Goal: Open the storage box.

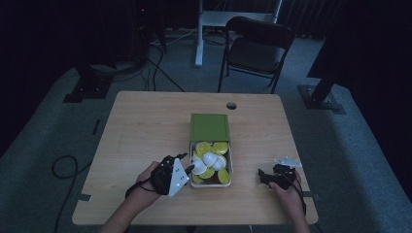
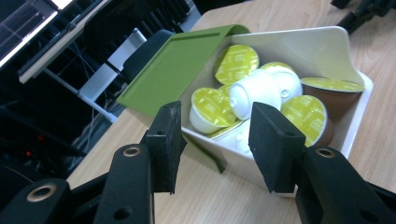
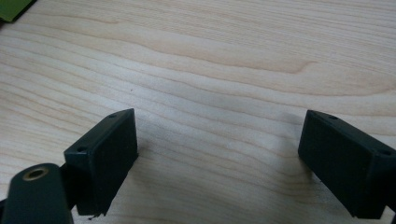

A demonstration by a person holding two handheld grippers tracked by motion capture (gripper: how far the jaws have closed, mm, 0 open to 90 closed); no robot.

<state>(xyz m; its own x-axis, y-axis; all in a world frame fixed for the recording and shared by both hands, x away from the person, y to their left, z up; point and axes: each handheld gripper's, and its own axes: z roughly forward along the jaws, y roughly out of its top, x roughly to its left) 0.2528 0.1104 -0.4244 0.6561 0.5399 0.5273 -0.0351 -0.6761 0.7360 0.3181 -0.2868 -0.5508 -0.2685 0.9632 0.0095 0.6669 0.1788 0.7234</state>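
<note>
Smooth white box of round foil-topped capsules on pale grained wood table — left gripper parted, empty, just beside it — right gripper wide open.

We see the high view v. dim, room beyond the tabletop near black (colours muted). Both gripper views are much brighter w/ even light; soft shadows under the jaws. Nearest jaw parts are slightly out of focus, edges bend a bit.

Left gripper jaws apart; right gripper wide open
</note>
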